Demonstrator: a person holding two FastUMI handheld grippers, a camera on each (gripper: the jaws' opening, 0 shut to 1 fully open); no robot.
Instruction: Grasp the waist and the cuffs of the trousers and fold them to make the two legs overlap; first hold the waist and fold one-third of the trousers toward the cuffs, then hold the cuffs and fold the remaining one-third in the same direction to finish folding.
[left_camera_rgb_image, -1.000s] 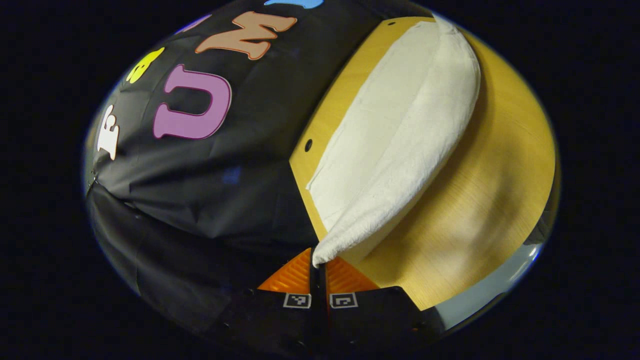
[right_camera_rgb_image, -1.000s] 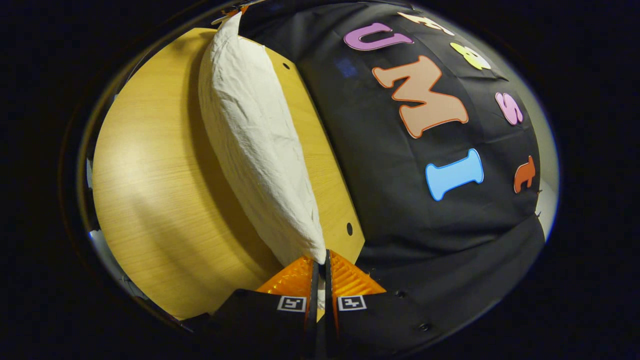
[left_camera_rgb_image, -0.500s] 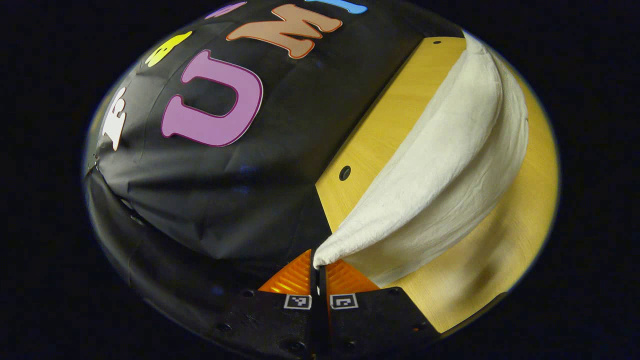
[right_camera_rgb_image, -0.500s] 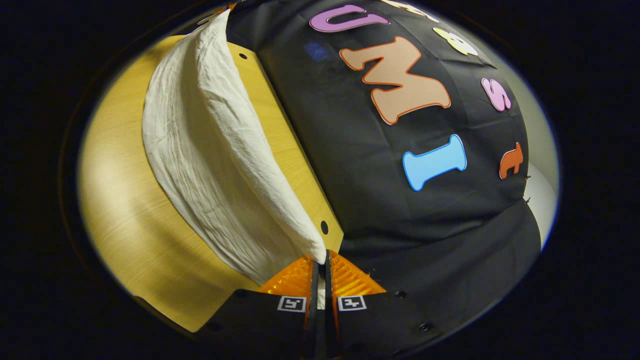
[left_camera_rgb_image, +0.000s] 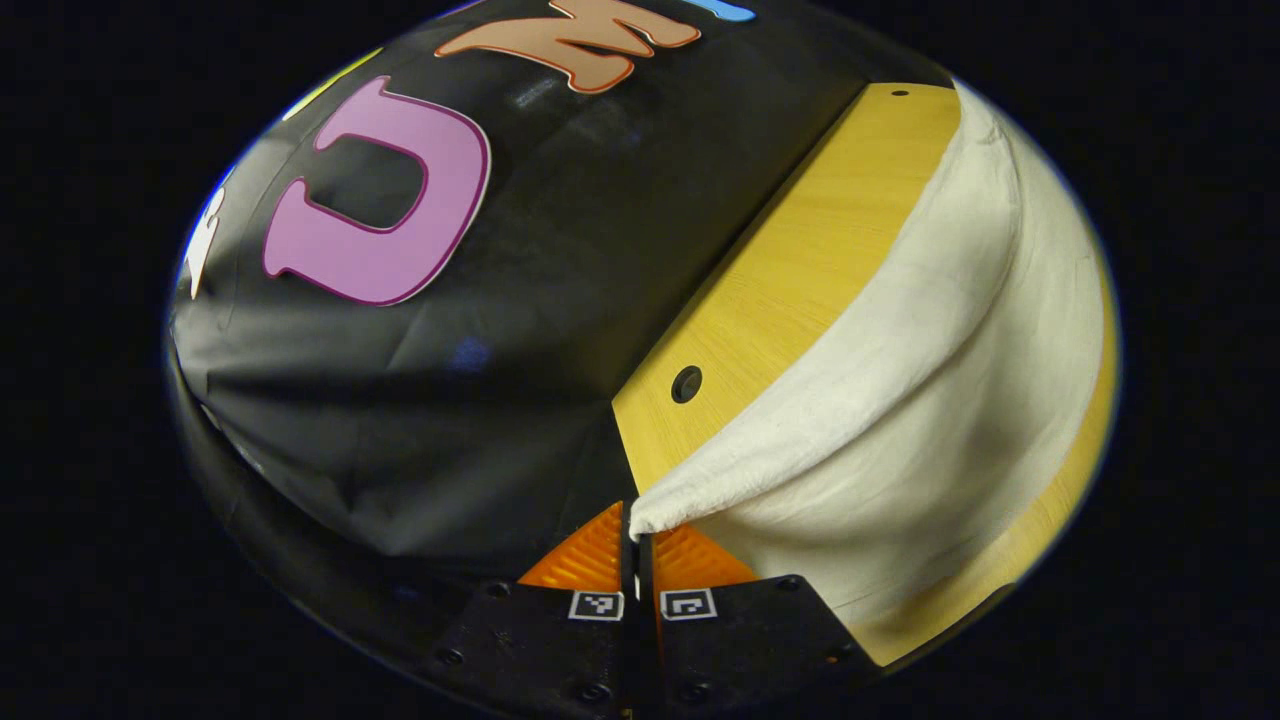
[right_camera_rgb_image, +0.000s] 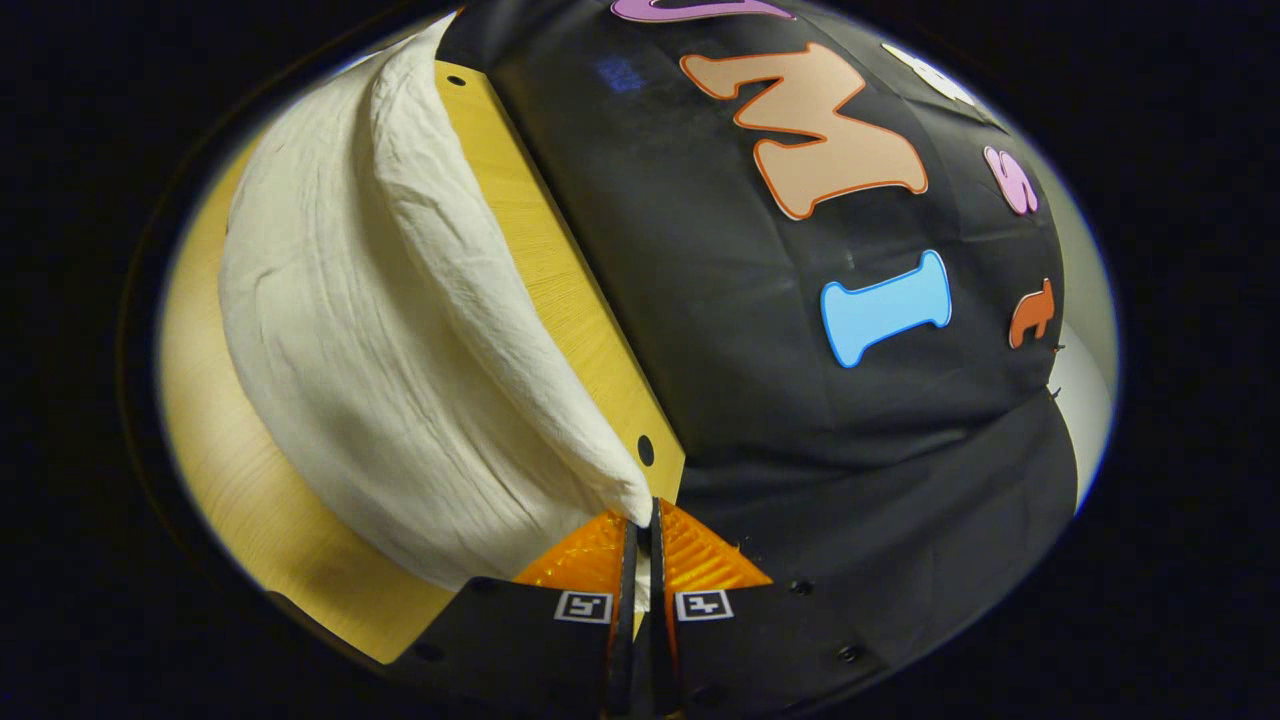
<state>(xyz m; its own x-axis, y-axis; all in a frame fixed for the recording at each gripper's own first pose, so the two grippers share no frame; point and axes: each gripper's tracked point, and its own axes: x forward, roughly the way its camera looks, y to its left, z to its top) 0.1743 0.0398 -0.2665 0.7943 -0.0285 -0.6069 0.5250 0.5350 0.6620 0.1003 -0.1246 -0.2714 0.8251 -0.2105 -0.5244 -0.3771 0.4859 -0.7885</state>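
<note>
The cream-white trousers (left_camera_rgb_image: 930, 400) stretch along the far side of the wooden table (left_camera_rgb_image: 800, 270). One corner of the cloth is pinched in my left gripper (left_camera_rgb_image: 633, 522), which is shut on it and holds that edge lifted over the layer below. In the right gripper view the trousers (right_camera_rgb_image: 400, 330) run away to the upper left. My right gripper (right_camera_rgb_image: 645, 518) is shut on their other corner, near the table's back edge (right_camera_rgb_image: 560, 290). Which end is waist or cuffs is not clear.
The black booth wall (left_camera_rgb_image: 480, 330) stands right behind the table's back edge. Small round holes (left_camera_rgb_image: 686, 384) sit in the tabletop near each held corner (right_camera_rgb_image: 645, 450). Bare wood (right_camera_rgb_image: 230, 470) lies on the near side of the cloth.
Both grippers have carried the held edge of the trousers toward the back of the table. The lifted cloth now spreads wider over the layer below, and the wall looms closer.
</note>
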